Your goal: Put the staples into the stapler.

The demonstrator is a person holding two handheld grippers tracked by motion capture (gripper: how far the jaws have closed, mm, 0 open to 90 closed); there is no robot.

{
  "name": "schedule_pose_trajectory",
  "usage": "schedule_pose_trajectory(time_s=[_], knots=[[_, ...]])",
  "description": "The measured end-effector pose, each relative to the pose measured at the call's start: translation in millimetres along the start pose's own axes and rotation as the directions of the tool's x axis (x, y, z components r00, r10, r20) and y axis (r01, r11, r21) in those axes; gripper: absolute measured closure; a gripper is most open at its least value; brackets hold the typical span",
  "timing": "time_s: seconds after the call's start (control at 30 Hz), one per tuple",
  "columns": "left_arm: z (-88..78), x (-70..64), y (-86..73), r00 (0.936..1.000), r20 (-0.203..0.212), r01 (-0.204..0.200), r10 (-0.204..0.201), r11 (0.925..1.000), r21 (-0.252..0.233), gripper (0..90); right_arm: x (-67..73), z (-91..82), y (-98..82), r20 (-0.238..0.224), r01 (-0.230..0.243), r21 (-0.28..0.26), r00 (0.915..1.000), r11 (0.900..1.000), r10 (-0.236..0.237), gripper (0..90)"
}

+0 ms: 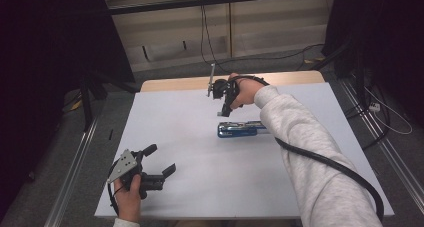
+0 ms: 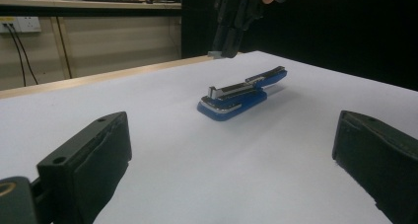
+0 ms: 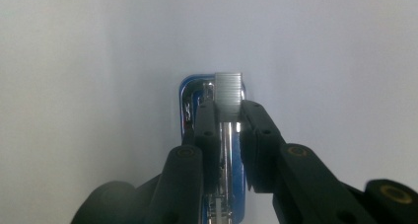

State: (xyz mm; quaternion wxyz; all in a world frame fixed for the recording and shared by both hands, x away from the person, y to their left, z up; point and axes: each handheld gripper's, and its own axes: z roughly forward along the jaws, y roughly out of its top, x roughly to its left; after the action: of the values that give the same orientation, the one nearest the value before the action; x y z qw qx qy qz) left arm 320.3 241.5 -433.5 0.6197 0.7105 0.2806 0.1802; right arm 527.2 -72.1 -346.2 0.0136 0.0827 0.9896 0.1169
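Staples [image 3: 229, 94], a short strip, sit pinched in your right gripper [image 3: 229, 116] above the open blue stapler [image 1: 242, 129] at mid-table. Your left gripper [image 1: 161, 161] rests spread wide, empty. Next, lower the strip squarely into the channel.

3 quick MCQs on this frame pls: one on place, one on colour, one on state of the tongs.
1. Where does the stapler lie?
A. on the white table top
B. on the floor
C. in a box

2. What colour is the stapler's body?
A. red
B. blue
C. yellow

3. What do the right tongs hold?
A. nothing
B. a pen
C. a strip of staples

Answers:
1 A, it rests flat on the white surface in the high view.
2 B, blue base and top show in the left gripper view.
3 C, the silver strip is pinched between the pads above the open stapler.
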Motion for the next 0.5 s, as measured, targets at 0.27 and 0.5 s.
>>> schedule_pose_trajectory(time_s=[0.27,0.5], knots=[[-0.7,-0.6,0.0,1.0,0.004,0.004,-0.004,1.0,0.0,1.5,-0.9,-3.2,-1.1,-0.001,-0.01,-0.006,0.9999,1.0,0.01,78.5],[-0.3,-0.5,0.3,1.0,0.006,0.0,0.0,1.0,-0.004,1.5,-0.6,-1.7,-0.9,0.003,-0.007,-0.005,1.0,1.0,0.007,78.6]])
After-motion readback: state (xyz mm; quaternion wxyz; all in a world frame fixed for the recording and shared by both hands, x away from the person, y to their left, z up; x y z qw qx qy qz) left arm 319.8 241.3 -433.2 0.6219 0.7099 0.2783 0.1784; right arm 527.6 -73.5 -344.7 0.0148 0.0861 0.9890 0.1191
